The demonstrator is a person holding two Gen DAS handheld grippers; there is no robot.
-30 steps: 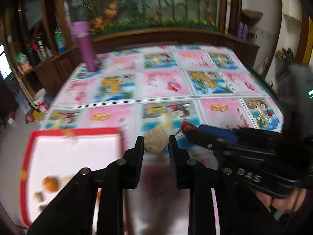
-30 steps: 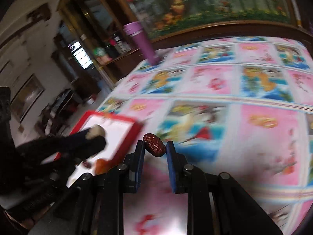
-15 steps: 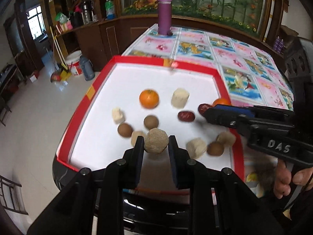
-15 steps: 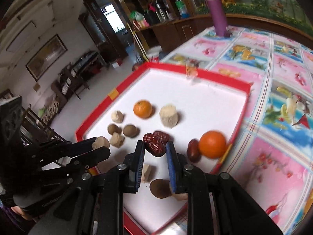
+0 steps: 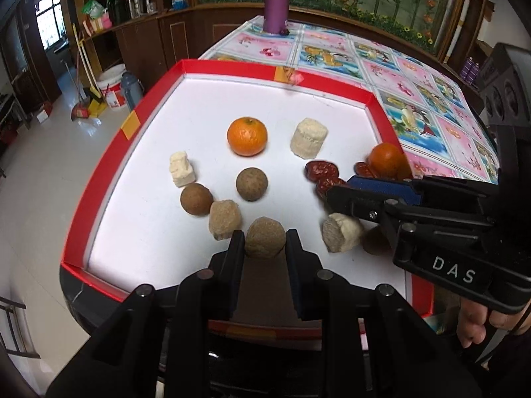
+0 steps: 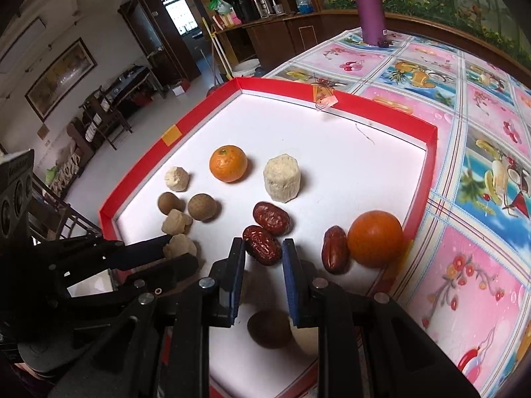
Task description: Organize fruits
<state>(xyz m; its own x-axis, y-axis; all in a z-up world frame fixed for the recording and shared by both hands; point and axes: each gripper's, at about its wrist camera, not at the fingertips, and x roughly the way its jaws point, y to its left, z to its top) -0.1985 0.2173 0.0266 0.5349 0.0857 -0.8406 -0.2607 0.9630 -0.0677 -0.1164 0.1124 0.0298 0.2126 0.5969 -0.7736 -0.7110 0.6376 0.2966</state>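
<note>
A red-rimmed white tray [image 5: 232,66] [image 6: 332,109] holds several fruits. My left gripper [image 5: 264,243] is shut on a rough tan ball [image 5: 265,237] low over the tray's near part, beside another tan piece [image 5: 225,219]. My right gripper [image 6: 263,250] is shut on a red date [image 6: 261,245], next to another date [image 6: 271,218]; it also shows in the left wrist view [image 5: 341,194]. Two oranges [image 5: 247,136] [image 6: 375,238], pale chunks [image 5: 308,137] and brown round fruits [image 5: 251,184] lie in the tray.
A purple bottle [image 5: 277,0] stands at the table's far end on the colourful fruit-print cloth [image 6: 464,132]. A dark round fruit [image 6: 269,328] lies under my right gripper. The floor drops off left of the tray, with buckets and a broom [image 5: 109,89].
Both grippers swung left from the patterned cloth to over the tray and came lower, each still holding its fruit.
</note>
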